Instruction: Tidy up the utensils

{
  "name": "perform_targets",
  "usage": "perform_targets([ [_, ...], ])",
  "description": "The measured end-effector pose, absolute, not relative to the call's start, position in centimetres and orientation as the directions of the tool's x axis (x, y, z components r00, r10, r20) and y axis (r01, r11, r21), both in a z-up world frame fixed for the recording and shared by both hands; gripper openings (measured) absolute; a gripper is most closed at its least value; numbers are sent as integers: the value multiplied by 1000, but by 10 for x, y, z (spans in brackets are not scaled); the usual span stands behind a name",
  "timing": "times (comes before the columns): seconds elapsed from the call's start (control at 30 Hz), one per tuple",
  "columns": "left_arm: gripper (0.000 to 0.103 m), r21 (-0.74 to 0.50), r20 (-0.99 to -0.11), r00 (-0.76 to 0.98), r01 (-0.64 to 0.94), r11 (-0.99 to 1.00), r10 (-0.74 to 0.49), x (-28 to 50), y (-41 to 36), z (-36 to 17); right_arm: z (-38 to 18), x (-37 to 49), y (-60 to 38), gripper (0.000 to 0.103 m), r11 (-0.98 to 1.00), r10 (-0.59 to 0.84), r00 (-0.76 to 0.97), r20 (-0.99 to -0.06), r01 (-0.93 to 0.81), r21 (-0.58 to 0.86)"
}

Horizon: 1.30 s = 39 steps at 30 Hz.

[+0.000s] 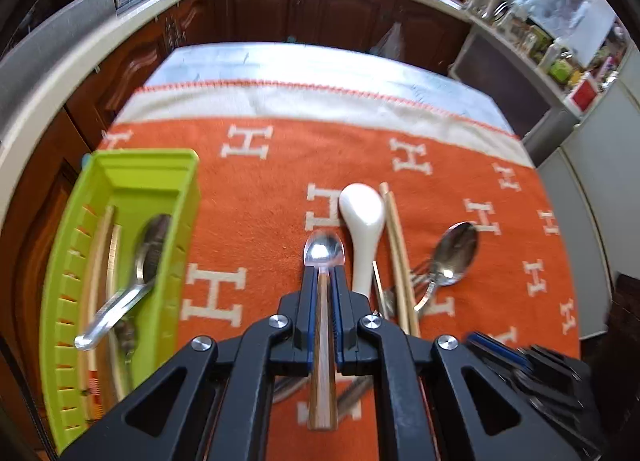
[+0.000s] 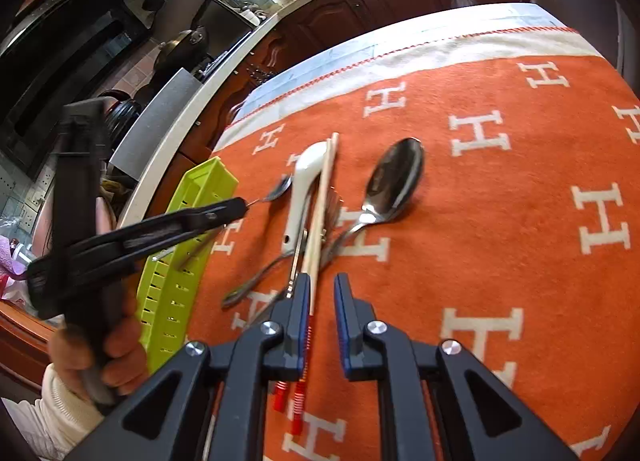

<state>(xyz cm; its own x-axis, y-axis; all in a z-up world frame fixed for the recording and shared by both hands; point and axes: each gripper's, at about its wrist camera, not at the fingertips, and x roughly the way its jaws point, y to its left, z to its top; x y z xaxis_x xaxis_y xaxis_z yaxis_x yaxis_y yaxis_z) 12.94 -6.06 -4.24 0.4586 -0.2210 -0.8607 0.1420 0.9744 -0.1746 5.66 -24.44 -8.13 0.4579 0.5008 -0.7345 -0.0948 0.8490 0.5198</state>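
Left tool (image 1: 323,273) clamped on small steel spoon with wooden handle (image 1: 323,251), lifted for green slotted plastic tray (image 1: 132,177) | right tool (image 2: 322,281) apart over chopsticks (image 2: 322,197) on orange worktop cloth (image 2: 500,221)

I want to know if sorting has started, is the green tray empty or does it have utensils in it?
Not empty: the green tray holds a metal spoon and pale chopsticks.

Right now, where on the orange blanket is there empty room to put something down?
Bare patches: between the green tray and the white spoon, and right of the big metal spoon. It is crowded around the chopsticks, where the fork and spoons pile together.
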Motion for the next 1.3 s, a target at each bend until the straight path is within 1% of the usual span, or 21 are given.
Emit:
perform_targets([
  [0.07, 0, -170, -848, 482, 149, 974, -221, 122, -53, -29, -80, 58, -240, 12, 851, 500, 457, -735, -104, 515],
  [0.17, 0, -156, -833, 509, 160, 975, -216, 111, -39, -15, -81, 61, -232, 12, 857, 496, 446, -745, -110, 504],
  [0.33, 0, -173, -864, 453, 143, 974, -220, 106, -25, -33, -84, 63, -222, 12, 869, 480, 432, -764, -113, 482],
  [0.5, 1, -205, -887, 384, 171, 964, -257, 103, -27, -55, -80, 59, -219, 12, 876, 469, 436, -768, -118, 468],
  [0.53, 6, -205, -888, 380, 175, 963, -258, 103, -29, -58, -80, 59, -218, 12, 877, 466, 438, -769, -115, 466],
  [0.57, 14, -199, -890, 377, 183, 963, -256, 104, -30, -61, -80, 59, -217, 12, 877, 465, 439, -769, -112, 466],
  [0.6, 20, -191, -894, 371, 190, 963, -251, 105, -32, -64, -80, 59, -217, 12, 877, 464, 440, -769, -108, 468],
  [0.63, 29, -173, -901, 366, 188, 967, -232, 107, -32, -68, -80, 59, -217, 12, 877, 464, 441, -768, -104, 470],
  [0.67, 31, -157, -907, 364, 180, 971, -214, 108, -32, -71, -80, 59, -217, 12, 876, 464, 442, -768, -103, 470],
  [0.83, 30, -120, -933, 314, 186, 975, -175, 114, -31, -91, -80, 57, -221, 12, 875, 466, 448, -763, -103, 474],
  [0.9, 29, -83, -934, 326, 200, 976, -147, 114, -34, -94, -82, 58, -223, 12, 871, 471, 447, -760, -97, 482],
  [1.03, 28, -61, -935, 330, 203, 977, -127, 117, -35, -95, -86, 58, -227, 12, 866, 477, 446, -758, -89, 493],
  [1.1, 26, -61, -938, 323, 200, 978, -125, 119, -36, -95, -86, 57, -228, 12, 864, 479, 446, -756, -87, 496],
  [1.13, 21, -66, -937, 323, 206, 976, -132, 118, -37, -93, -86, 57, -229, 12, 862, 481, 446, -755, -88, 499],
  [1.3, 21, -22, -941, 322, 253, 967, -105, 116, -50, -93, -87, 56, -233, 12, 860, 485, 448, -752, -84, 504],
])
